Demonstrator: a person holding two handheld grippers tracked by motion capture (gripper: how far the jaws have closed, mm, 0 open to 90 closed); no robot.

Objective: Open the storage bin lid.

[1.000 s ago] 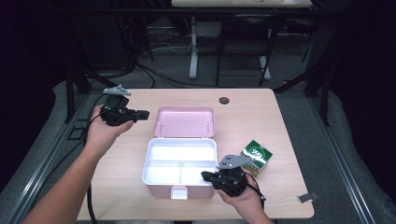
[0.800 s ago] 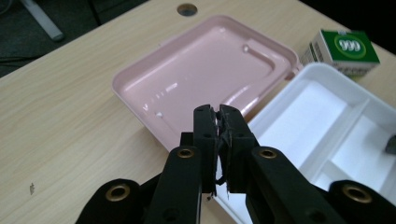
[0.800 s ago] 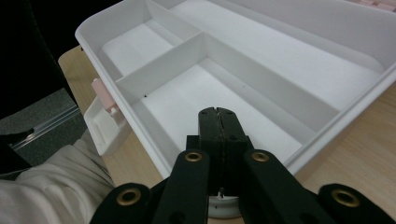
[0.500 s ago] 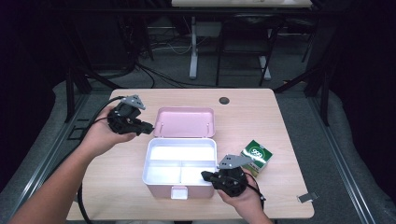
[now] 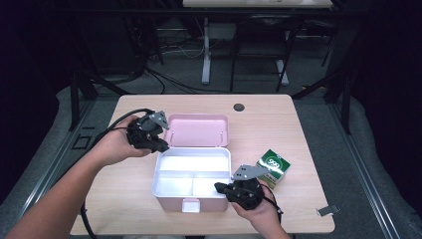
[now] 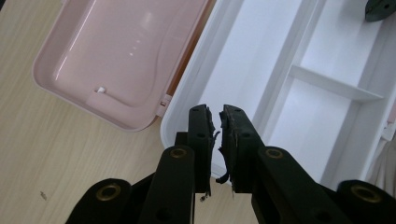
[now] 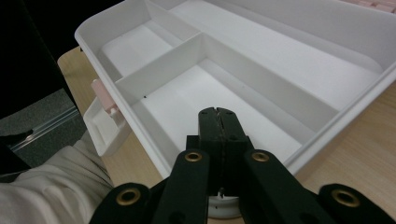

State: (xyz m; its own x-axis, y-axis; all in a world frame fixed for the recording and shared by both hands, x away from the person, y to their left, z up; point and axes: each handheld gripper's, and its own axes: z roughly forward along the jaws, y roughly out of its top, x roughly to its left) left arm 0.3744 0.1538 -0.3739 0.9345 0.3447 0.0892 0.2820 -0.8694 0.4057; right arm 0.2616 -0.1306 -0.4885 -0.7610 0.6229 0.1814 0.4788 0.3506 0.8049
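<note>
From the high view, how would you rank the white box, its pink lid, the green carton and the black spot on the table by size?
1. White box
2. Pink lid, nearly as big
3. Green carton
4. Black spot

place: lab | signs: desk legs [image 5: 205, 55], floor cables [image 5: 169, 79], dark surround

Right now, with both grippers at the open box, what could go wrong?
1. The left gripper hangs over the box rim near the hinge; dropping could clip the rim or the open lid.
2. The right gripper, jaws shut, sits over the box's near wall; pushing could slide or tip the box.
3. The green carton lies beside the right hand and could be knocked.
</note>
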